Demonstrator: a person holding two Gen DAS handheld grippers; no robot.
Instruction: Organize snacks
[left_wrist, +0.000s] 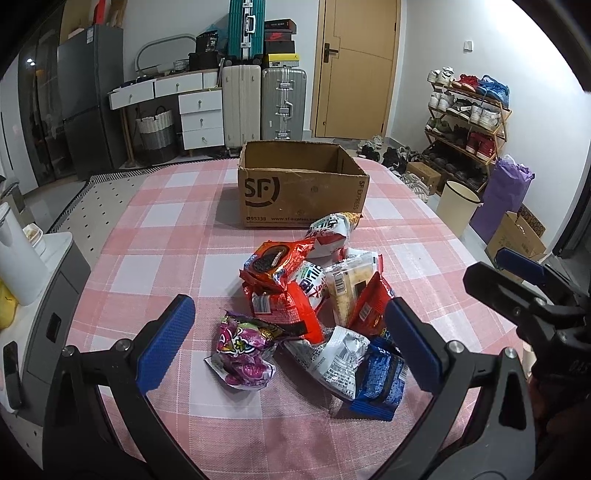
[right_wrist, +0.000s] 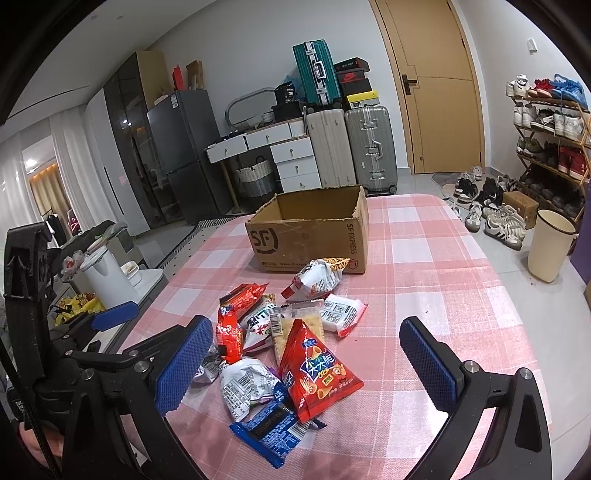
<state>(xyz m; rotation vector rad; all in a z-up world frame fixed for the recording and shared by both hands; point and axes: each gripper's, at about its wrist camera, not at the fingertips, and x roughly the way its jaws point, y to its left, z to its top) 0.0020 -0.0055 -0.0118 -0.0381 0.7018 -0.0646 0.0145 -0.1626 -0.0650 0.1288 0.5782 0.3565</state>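
Both grippers, left gripper (left_wrist: 288, 343) and right gripper (right_wrist: 306, 363), we hold spread wide and empty above the heap of crinkled foil snack packets (left_wrist: 314, 306), so either can drop onto one. The heap lies on the pink checked tablecloth (left_wrist: 166, 229), just before the open brown cardboard SF box (left_wrist: 301, 192), which we judge to be the destination; nothing shows inside it yet.

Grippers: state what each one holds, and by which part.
Nothing is held. The left gripper and right gripper are both open above the snack pile; no pad touches a packet.
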